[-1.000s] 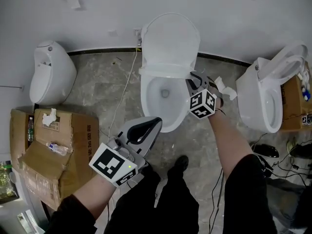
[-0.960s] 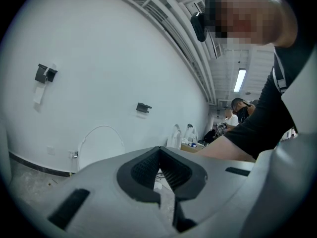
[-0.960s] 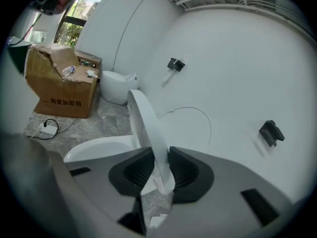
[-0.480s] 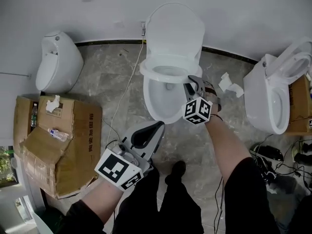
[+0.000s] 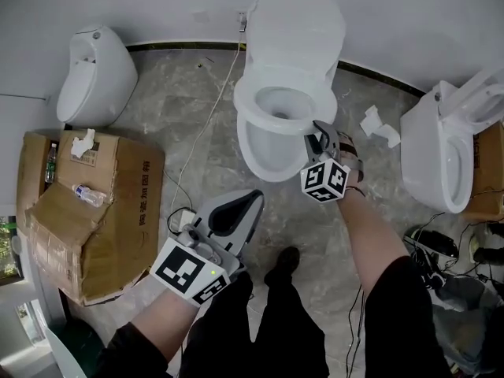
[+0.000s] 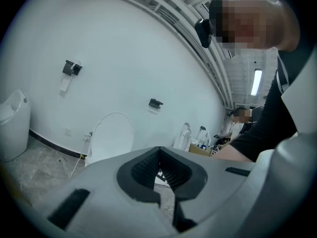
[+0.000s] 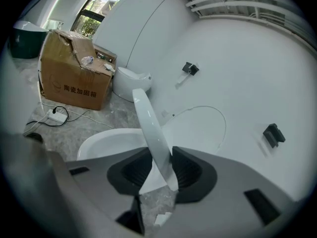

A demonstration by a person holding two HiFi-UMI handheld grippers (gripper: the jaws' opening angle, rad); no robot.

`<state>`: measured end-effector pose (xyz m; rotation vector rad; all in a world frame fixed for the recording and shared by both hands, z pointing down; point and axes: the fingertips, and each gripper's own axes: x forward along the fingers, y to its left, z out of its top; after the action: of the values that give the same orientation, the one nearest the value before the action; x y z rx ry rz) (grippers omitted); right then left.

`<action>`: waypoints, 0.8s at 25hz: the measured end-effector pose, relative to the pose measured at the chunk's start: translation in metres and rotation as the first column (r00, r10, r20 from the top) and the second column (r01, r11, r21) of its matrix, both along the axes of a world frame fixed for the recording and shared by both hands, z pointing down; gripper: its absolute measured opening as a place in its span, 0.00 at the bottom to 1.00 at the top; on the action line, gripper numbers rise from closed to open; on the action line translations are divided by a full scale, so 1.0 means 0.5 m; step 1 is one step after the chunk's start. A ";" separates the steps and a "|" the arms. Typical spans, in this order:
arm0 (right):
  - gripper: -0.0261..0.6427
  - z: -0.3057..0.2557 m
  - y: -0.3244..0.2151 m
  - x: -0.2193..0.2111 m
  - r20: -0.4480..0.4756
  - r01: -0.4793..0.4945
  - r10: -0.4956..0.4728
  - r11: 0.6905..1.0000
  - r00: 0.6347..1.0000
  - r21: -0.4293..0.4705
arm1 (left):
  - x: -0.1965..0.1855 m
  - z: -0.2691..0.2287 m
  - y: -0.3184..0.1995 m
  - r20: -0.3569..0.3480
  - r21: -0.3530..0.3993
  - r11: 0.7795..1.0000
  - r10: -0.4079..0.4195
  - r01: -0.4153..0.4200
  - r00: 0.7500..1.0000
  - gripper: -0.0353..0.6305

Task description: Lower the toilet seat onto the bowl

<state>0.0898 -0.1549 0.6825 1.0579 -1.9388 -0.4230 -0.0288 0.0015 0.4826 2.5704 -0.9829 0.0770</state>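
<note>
While the right gripper [image 7: 159, 157] reaches to the near right edge of the centre toilet, the contents stand as follows.

- Toilet seat [image 7: 150, 128]: glossy white plastic, a thin curved band seen edge-on, tilted up off the bowl. Its rim passes between the right gripper's ribbed black pads; the jaws have just been opening and sit loosely about it.
- Toilet bowl [image 5: 268, 152]: smooth white ceramic, oval, against the far wall.
- Lid [image 5: 295, 30]: rounded white shell, upright against the wall.
- Marker cube [image 5: 324, 181]: black-and-white squares, on the right gripper.
- Left gripper [image 5: 253, 198]: grey plastic body with dark inner pads, jaws together with nothing between them, held near and left of the bowl, well apart from it.
- Floor [image 5: 189, 132]: grey stone, veined.
- Cardboard box [image 5: 87, 211]: brown, flaps open, far left; a clear plastic bottle [image 5: 88, 195] lies on it.
- Egg-shaped white ceramic fixture [image 5: 94, 73]: far left, by the wall.
- Second toilet [image 5: 441, 148]: white, right, its lid raised.
- Crumpled tissue [image 5: 378, 124]: on the floor between the two toilets.
</note>
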 end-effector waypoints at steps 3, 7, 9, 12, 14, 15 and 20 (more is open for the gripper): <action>0.22 0.020 0.018 -0.003 -0.012 -0.013 0.013 1.000 1.000 -0.009 | -0.022 0.011 0.003 -0.003 -0.008 1.000 0.007 -0.007 1.000 0.07; 0.22 0.058 0.050 -0.012 -0.053 0.003 -0.003 1.000 0.999 -0.014 | -0.028 0.026 0.012 0.003 0.001 1.000 0.030 -0.030 1.000 0.07; 0.22 0.076 0.065 -0.013 -0.079 0.014 -0.015 1.000 0.997 -0.012 | -0.026 0.032 0.016 0.001 0.005 0.999 0.036 -0.036 0.999 0.07; 0.23 0.102 0.085 -0.018 -0.101 0.023 -0.024 1.000 0.995 -0.018 | -0.025 0.047 0.022 0.001 0.003 0.999 0.043 -0.043 0.999 0.07; 0.23 0.121 0.100 -0.023 -0.100 0.026 -0.029 0.999 0.995 -0.036 | -0.024 0.059 0.030 -0.008 -0.010 0.999 0.047 -0.047 0.999 0.07; 0.24 0.131 0.107 -0.025 -0.097 0.027 -0.031 0.998 0.995 -0.049 | -0.022 0.066 0.036 -0.013 -0.017 0.999 0.051 -0.051 0.999 0.08; 0.25 0.179 0.137 -0.035 -0.108 0.043 -0.053 0.995 0.993 -0.091 | -0.010 0.103 0.061 -0.007 -0.032 0.997 0.073 -0.073 0.997 0.07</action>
<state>0.0724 -0.0862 0.7721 0.9141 -1.8700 -0.4095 -0.0340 0.0321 0.5340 2.5754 -0.8778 0.1040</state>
